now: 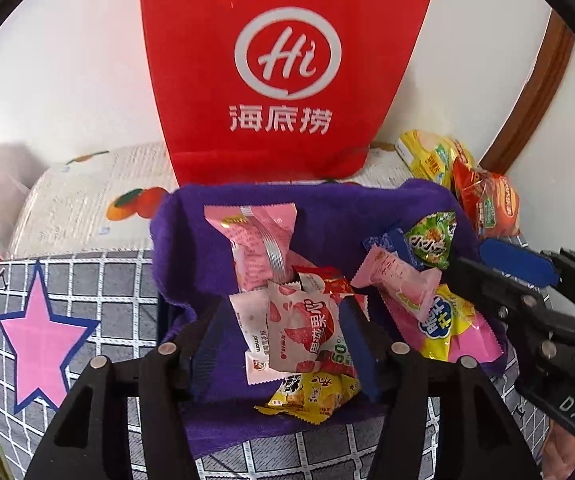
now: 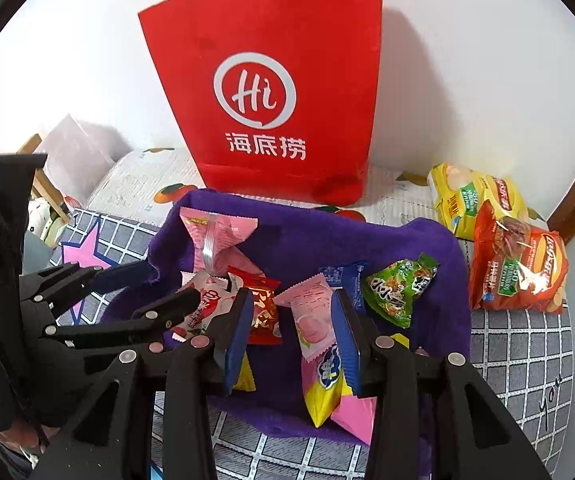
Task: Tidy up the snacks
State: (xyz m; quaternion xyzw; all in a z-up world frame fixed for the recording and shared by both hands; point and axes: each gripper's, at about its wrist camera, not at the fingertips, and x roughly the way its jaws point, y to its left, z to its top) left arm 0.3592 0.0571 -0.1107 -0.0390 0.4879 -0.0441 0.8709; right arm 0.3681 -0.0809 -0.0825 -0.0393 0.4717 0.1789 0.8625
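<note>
A purple cloth-lined box (image 1: pixel 175 240) (image 2: pixel 439 240) holds several snack packets: pink ones, a white strawberry packet (image 1: pixel 303 328), a green packet (image 1: pixel 431 240) (image 2: pixel 399 284), and a yellow-and-pink packet (image 2: pixel 327 376). My left gripper (image 1: pixel 283 344) is open over the box, with the strawberry packet between its fingers. My right gripper (image 2: pixel 291 336) is open over the box, with a small pink packet (image 2: pixel 311 320) between its fingers. The right gripper also shows in the left wrist view (image 1: pixel 503 268), and the left gripper in the right wrist view (image 2: pixel 143 292).
A red paper bag (image 1: pixel 283 72) (image 2: pixel 271 100) stands behind the box against the white wall. Yellow and orange chip bags (image 2: pixel 515 272) (image 1: pixel 487 204) lie to the right. The checked tablecloth (image 1: pixel 99 280) bears a pink star (image 1: pixel 43 336).
</note>
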